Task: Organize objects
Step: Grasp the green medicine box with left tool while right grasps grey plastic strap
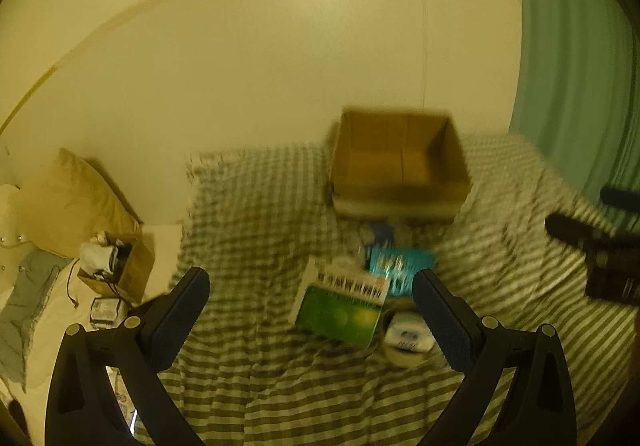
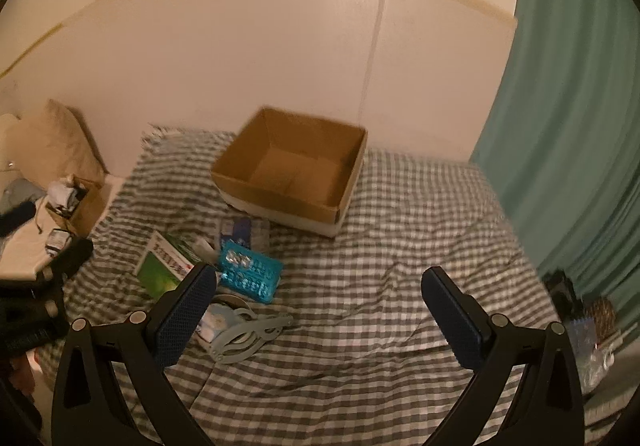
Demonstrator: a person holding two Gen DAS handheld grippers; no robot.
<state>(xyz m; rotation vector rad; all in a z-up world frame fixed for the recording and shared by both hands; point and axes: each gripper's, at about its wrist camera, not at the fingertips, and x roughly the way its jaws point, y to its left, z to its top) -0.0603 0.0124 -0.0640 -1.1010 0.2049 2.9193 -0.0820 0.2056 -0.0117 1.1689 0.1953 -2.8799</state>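
An open cardboard box (image 1: pixel 400 166) stands empty on the checked bed cover; it also shows in the right wrist view (image 2: pixel 292 170). In front of it lie a green and white box (image 1: pixel 344 306), a teal packet (image 1: pixel 400 266), a roll of tape (image 1: pixel 406 342) and a dark blue item (image 1: pixel 382 232). The right wrist view shows the green box (image 2: pixel 164 266), the teal packet (image 2: pixel 250 274), a grey tape dispenser (image 2: pixel 244 334) and the blue item (image 2: pixel 242 230). My left gripper (image 1: pixel 312 314) is open and empty above the green box. My right gripper (image 2: pixel 320 314) is open and empty to the right of the pile.
A second small cardboard box (image 1: pixel 116 266) full of items sits at the left by a pillow (image 1: pixel 76 198). A green curtain (image 2: pixel 568 150) hangs at the right. A wall runs behind the bed. The checked cover (image 2: pixel 400 246) spreads right of the pile.
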